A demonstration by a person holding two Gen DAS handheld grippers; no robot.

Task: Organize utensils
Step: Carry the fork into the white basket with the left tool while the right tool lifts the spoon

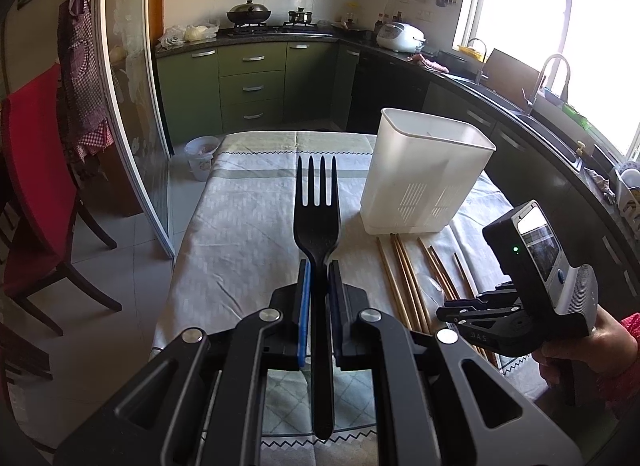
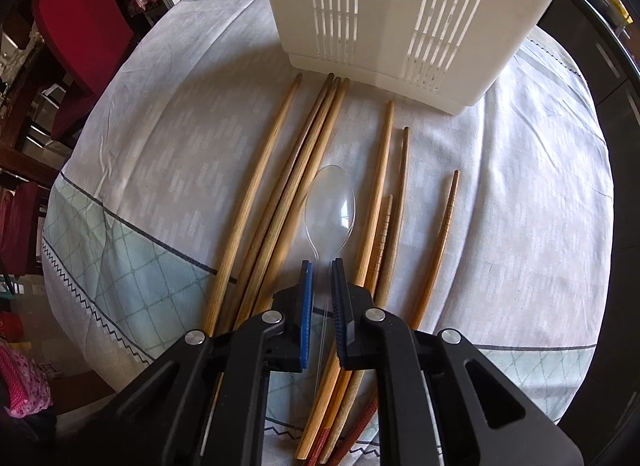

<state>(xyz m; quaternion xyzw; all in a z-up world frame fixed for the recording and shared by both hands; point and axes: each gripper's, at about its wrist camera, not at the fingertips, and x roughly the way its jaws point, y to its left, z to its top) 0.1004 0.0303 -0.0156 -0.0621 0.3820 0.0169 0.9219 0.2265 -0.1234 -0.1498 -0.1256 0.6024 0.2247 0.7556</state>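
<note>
Your left gripper point(image 1: 319, 266) is clamped on the handle of a black fork point(image 1: 317, 221), tines pointing away from you above the tablecloth point(image 1: 240, 225). Your right gripper point(image 2: 321, 266) points steeply down, its jaws drawn in around the handle of a clear plastic spoon point(image 2: 330, 209); the handle is so transparent that contact is hard to confirm, though the pads look pressed to it. The spoon lies among wooden chopsticks point(image 2: 280, 193) spread on the cloth. Just beyond their tips the white slotted utensil holder point(image 1: 424, 173) stands upright. Your right hand point(image 1: 588, 346) shows at the left camera's edge.
</note>
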